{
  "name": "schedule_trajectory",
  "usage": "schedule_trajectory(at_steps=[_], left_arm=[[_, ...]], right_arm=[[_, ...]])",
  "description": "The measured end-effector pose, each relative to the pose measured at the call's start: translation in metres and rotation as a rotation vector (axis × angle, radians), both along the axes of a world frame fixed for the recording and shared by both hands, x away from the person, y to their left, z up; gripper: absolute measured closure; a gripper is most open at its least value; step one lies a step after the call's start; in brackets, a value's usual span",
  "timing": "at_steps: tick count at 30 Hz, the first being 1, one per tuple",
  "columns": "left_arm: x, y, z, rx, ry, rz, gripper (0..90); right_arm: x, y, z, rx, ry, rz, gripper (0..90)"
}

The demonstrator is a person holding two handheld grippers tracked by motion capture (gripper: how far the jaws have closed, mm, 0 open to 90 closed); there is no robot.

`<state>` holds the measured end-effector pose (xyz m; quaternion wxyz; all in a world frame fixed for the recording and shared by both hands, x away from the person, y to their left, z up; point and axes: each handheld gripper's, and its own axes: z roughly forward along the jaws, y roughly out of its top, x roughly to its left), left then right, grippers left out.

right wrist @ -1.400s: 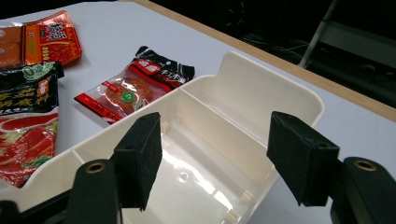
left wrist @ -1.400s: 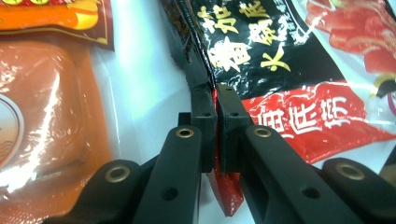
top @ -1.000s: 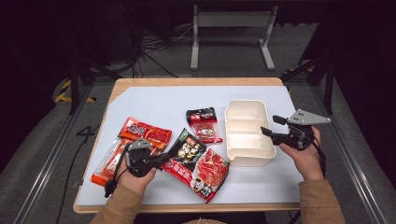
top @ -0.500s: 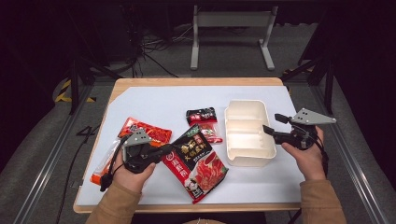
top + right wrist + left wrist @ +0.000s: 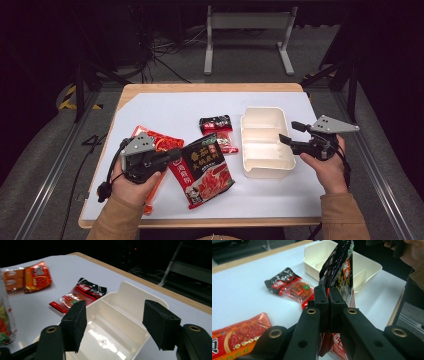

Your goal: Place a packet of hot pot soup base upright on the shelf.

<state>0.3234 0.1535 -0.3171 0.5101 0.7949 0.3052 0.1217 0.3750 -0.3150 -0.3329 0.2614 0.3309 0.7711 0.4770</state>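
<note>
My left gripper (image 5: 176, 156) is shut on the left edge of a large black and red sauce packet (image 5: 204, 170) at the front middle of the table. In the left gripper view the packet (image 5: 340, 267) stands upright out of the closed jaws of the left gripper (image 5: 328, 293). A cream divided container (image 5: 263, 111) sits to the right. My right gripper (image 5: 288, 133) hovers open at its right rim, nothing between its jaws. From the right gripper (image 5: 117, 325) I look into the container (image 5: 130, 290), which has nothing in it.
A small black and red packet (image 5: 219, 132) lies just left of the container. An orange-red packet (image 5: 162, 142) lies behind my left hand, and another orange one (image 5: 155, 187) lies partly under it. A white mat (image 5: 160, 115) covers the wooden table.
The left gripper has lifted and turned the large packet by its edge, so it stands off the table. The right gripper has stayed open beside the container.
</note>
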Motion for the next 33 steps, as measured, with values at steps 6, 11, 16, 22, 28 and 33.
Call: schedule_trajectory(at_steps=[6, 11, 16, 22, 28, 33], left_arm=[[-0.002, 0.004, 0.01, -0.001, -0.026, -0.019, 87.7], [0.0, 0.005, 0.015, -0.009, -0.048, -0.019, 87.6], [0.002, 0.004, 0.018, -0.02, -0.076, -0.023, 87.5], [0.006, 0.003, 0.019, -0.027, -0.075, -0.03, 87.6], [0.008, -0.002, 0.02, -0.024, -0.076, -0.036, 87.5], [0.008, 0.0, 0.019, -0.028, -0.082, -0.032, 87.5]], right_arm=[[-0.005, 0.006, 0.011, 0.086, 0.002, 0.066, 37.5], [-0.009, 0.014, 0.018, 0.124, 0.004, 0.12, 38.5], [-0.011, 0.022, 0.022, 0.134, 0.007, 0.16, 37.8], [-0.014, 0.038, 0.026, 0.121, 0.023, 0.196, 38.0], [-0.015, 0.063, 0.029, 0.11, 0.047, 0.255, 38.0], [-0.014, 0.083, 0.034, 0.093, 0.058, 0.296, 37.3]])
